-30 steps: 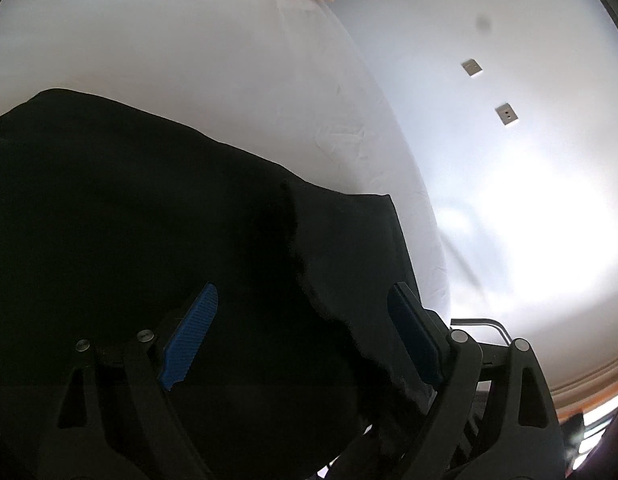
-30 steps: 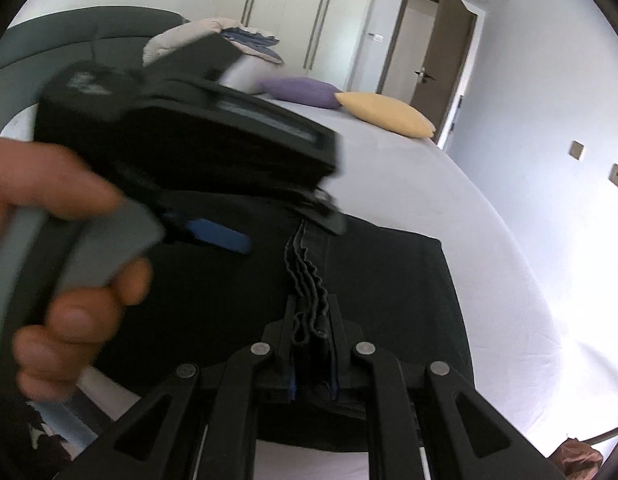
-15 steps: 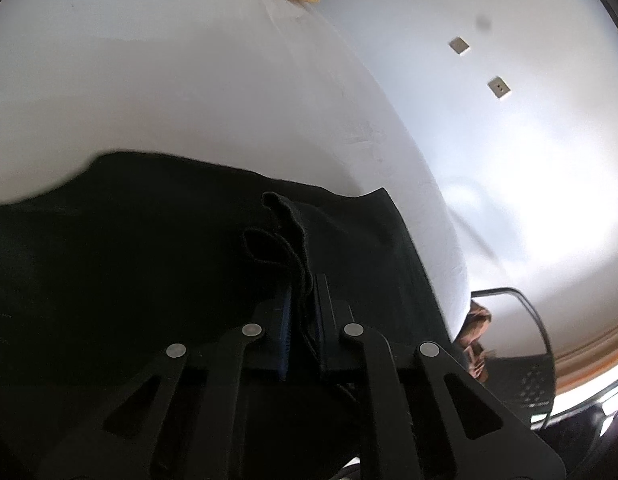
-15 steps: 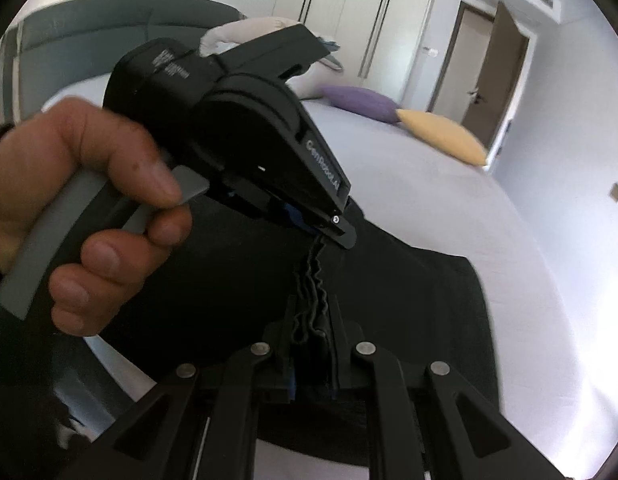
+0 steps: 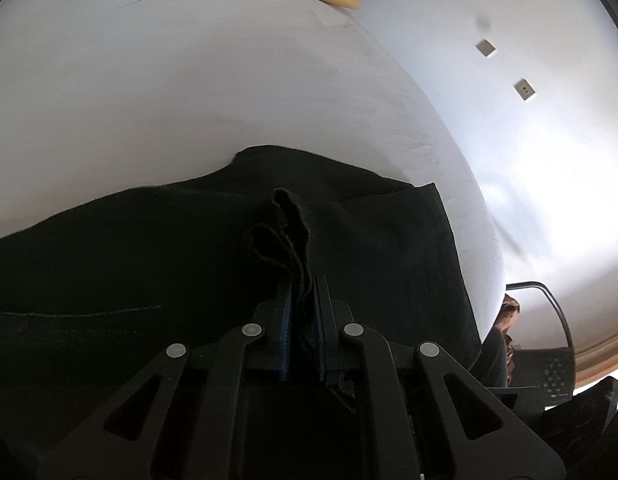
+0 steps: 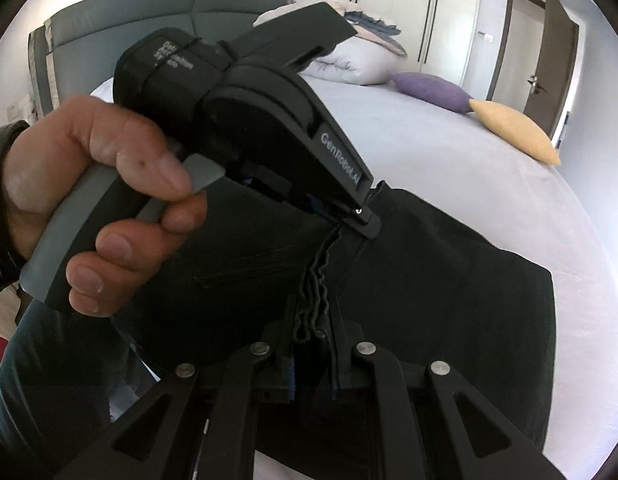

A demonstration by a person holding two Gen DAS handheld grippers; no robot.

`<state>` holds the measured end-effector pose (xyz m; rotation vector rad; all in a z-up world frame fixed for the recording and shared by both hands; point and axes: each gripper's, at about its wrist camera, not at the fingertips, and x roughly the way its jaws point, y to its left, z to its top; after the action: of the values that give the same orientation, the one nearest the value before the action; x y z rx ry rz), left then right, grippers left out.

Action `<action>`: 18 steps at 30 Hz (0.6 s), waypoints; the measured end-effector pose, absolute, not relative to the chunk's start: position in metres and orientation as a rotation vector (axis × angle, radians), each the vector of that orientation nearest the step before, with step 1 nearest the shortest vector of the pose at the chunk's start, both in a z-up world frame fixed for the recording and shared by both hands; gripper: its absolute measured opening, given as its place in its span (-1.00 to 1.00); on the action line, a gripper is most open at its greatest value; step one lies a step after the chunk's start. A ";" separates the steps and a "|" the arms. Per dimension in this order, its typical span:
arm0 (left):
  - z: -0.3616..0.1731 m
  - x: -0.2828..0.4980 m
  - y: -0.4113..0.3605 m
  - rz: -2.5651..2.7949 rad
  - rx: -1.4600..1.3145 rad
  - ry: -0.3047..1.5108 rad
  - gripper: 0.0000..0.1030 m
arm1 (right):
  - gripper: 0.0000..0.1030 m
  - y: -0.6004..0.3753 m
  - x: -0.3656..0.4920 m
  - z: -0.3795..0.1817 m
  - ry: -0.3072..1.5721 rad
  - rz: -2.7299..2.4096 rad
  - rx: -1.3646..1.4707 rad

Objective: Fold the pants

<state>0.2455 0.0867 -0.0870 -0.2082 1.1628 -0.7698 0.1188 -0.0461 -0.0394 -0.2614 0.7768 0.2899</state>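
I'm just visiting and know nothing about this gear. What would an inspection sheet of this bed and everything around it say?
Surface: bed, pale sheet.
Job's things: black pants lying on the bed, one edge bunched and lifted.
Clutter: purple pillow, yellow pillow, bedding pile.
Grippers: left gripper shut on the pants edge; right gripper shut on the same edge.
Cables: nothing seen.
Surroundings: grey headboard, wardrobe, open door, chair.

Left hand-held gripper [image 5: 301, 320] (formerly open) clamping pants [image 5: 149, 248]
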 end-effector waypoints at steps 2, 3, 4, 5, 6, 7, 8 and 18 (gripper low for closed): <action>-0.091 0.244 0.089 -0.764 -0.206 1.162 -0.84 | -0.74 -0.045 0.123 -0.040 0.785 0.299 -0.265; -0.093 0.244 0.089 -0.761 -0.206 1.163 -0.84 | -0.74 -0.051 0.129 -0.039 0.789 0.303 -0.269; -0.095 0.244 0.087 -0.759 -0.208 1.165 -0.84 | -0.74 -0.053 0.135 -0.040 0.795 0.305 -0.277; -0.097 0.244 0.086 -0.756 -0.210 1.167 -0.84 | -0.74 -0.055 0.143 -0.043 0.806 0.305 -0.279; -0.099 0.244 0.084 -0.750 -0.209 1.170 -0.83 | -0.74 -0.058 0.146 -0.045 0.817 0.307 -0.274; -0.103 0.243 0.081 -0.741 -0.206 1.173 -0.78 | -0.72 -0.059 0.150 -0.048 0.825 0.308 -0.269; -0.105 0.242 0.081 -0.731 -0.201 1.170 -0.77 | -0.70 -0.061 0.159 -0.051 0.832 0.311 -0.266; -0.078 0.222 0.101 -0.490 -0.072 1.046 -0.74 | 0.20 -0.089 0.175 -0.050 0.853 0.419 -0.147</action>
<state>0.2218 0.1011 -0.0783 -0.0717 1.0460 -0.4903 0.1746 -0.0892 -0.0497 -0.1467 0.8526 0.4195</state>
